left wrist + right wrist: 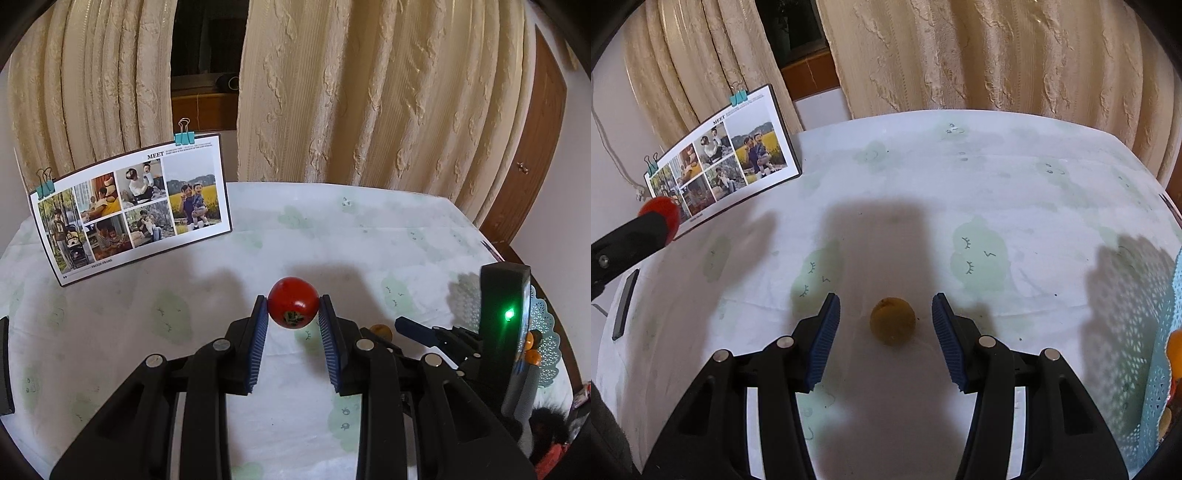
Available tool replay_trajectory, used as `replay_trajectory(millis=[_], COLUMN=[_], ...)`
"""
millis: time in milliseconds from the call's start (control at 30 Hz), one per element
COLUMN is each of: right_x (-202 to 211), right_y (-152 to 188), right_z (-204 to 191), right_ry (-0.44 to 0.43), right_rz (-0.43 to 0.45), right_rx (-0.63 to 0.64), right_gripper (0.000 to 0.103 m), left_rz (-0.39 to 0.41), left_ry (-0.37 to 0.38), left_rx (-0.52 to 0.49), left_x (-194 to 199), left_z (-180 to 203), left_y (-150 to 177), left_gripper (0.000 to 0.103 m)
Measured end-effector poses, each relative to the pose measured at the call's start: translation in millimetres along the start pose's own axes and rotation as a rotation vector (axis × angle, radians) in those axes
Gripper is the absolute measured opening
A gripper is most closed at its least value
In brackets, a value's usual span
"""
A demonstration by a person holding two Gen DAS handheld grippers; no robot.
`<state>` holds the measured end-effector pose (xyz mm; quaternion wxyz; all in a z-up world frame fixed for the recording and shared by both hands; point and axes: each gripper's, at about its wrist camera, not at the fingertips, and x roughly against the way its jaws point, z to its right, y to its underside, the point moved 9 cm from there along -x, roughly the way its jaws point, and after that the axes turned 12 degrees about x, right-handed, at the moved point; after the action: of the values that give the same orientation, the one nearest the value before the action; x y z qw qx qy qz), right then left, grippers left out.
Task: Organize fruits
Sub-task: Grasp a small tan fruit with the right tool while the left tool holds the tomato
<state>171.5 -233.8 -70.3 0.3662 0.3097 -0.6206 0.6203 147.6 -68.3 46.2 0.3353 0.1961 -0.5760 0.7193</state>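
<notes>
The left gripper (pixel 293 306) clamped a glossy red round tomato-like fruit (pixel 293 302) above the pale printed tablecloth (pixel 147 332). The right gripper (pixel 885 308) stood partly open, its blue pads either side of a small brownish-yellow round fruit (pixel 892 321) lying on the cloth, not touching it.

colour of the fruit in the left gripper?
Red fruit, dark stem end facing the camera; clearest in the left wrist view.

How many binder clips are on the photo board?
2. One teal binder clip sits on the photo board's top edge near the right corner; the other is at its left corner. The board's back is hidden.
</notes>
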Motion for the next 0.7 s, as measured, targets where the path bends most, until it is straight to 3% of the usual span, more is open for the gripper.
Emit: replay_trajectory(millis=[633,700], right_x=[-9.7,-10.1], right_y=[4.2,5.1], right_z=[-2.1,-2.7], right_ry=[0.041,0.054], right_rz=[-0.027,-0.028], right_rx=[0.031,0.042], right_gripper=[0.053,0.045], left_rz=[-0.002,-0.002], left_ry=[0.000,0.000], left_rx=[-0.005,-0.005], left_x=[-0.9,-0.9], left_z=[2.4,2.5], left_y=[1.9,1.9], left_gripper=[0.029,0.029])
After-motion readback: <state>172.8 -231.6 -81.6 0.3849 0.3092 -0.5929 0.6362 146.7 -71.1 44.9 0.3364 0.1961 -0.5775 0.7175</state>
